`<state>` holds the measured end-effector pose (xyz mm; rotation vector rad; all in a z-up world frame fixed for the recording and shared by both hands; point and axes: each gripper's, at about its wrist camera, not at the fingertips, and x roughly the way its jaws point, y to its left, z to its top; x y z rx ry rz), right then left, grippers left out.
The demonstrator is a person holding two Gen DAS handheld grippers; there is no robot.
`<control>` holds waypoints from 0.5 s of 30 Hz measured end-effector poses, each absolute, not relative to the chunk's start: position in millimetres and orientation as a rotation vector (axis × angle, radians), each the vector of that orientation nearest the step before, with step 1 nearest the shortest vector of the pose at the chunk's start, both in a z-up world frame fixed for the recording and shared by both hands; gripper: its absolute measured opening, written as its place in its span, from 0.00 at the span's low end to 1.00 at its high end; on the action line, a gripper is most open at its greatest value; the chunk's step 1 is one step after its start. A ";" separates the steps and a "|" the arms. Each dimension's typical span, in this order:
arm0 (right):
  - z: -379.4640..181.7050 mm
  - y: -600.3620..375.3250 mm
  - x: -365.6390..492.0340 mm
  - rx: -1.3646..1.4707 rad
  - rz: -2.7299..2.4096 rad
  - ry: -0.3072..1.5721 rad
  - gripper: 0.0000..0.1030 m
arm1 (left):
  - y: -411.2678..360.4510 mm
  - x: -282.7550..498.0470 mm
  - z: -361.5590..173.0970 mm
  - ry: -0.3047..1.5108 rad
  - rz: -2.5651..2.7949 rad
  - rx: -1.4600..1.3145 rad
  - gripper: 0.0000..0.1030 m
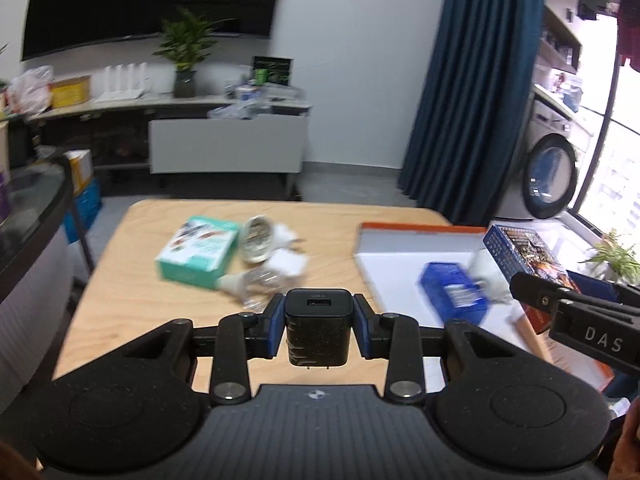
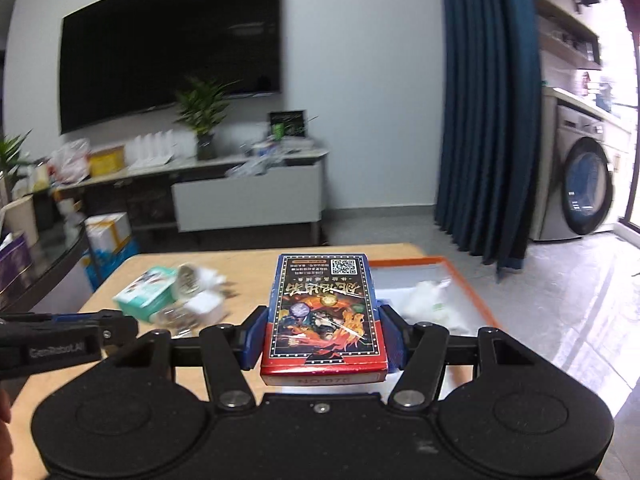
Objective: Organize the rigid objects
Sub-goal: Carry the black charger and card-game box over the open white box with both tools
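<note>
- Left gripper (image 1: 319,326): clenched on a black USB charger (image 1: 318,328), pads pressing both sides, plug prongs toward the camera. The charger is carried above the wooden table (image 1: 120,300), clear of its surface.
- Right gripper (image 2: 324,336): grasping a card box (image 2: 324,316) with a red-and-blue printed face, held flat between the blue pads, above the table's near edge.
- Destination, as judged: the white tray with an orange rim (image 1: 400,227) on the right of the table. A blue box (image 1: 454,290) already lies in it.
- Remaining on the table at left: a teal box (image 1: 198,254) and several blurred white items beside it.
- Step in hand: transport, both loads lifted.
- Next move calls for: carrying each load over the tray, lowering onto bare floor beside the blue box, then releasing one at a time.
</note>
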<state>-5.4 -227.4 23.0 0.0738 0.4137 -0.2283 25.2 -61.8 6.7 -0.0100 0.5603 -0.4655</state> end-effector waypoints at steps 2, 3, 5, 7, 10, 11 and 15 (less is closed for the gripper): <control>25.7 -247.6 -13.0 0.097 -0.256 0.402 0.69 | -80.8 24.5 13.3 0.550 -0.498 0.003 0.35; 27.2 -257.7 -16.0 0.107 -0.272 0.394 0.69 | -90.8 24.7 17.5 0.544 -0.514 0.007 0.35; 30.1 -276.4 -20.7 0.120 -0.301 0.382 0.69 | -110.2 26.9 24.9 0.533 -0.544 0.006 0.35; 32.6 -293.5 -24.2 0.134 -0.321 0.373 0.69 | -128.9 30.6 31.7 0.529 -0.570 -0.001 0.35; 34.8 -315.3 -26.4 0.143 -0.334 0.361 0.69 | -153.4 40.6 38.1 0.528 -0.589 -0.011 0.35; 34.9 -321.9 -26.7 0.149 -0.336 0.359 0.69 | -159.6 43.3 39.6 0.529 -0.593 -0.017 0.35; 35.4 -345.6 -25.3 0.174 -0.323 0.361 0.69 | -181.1 51.9 42.2 0.530 -0.595 -0.012 0.35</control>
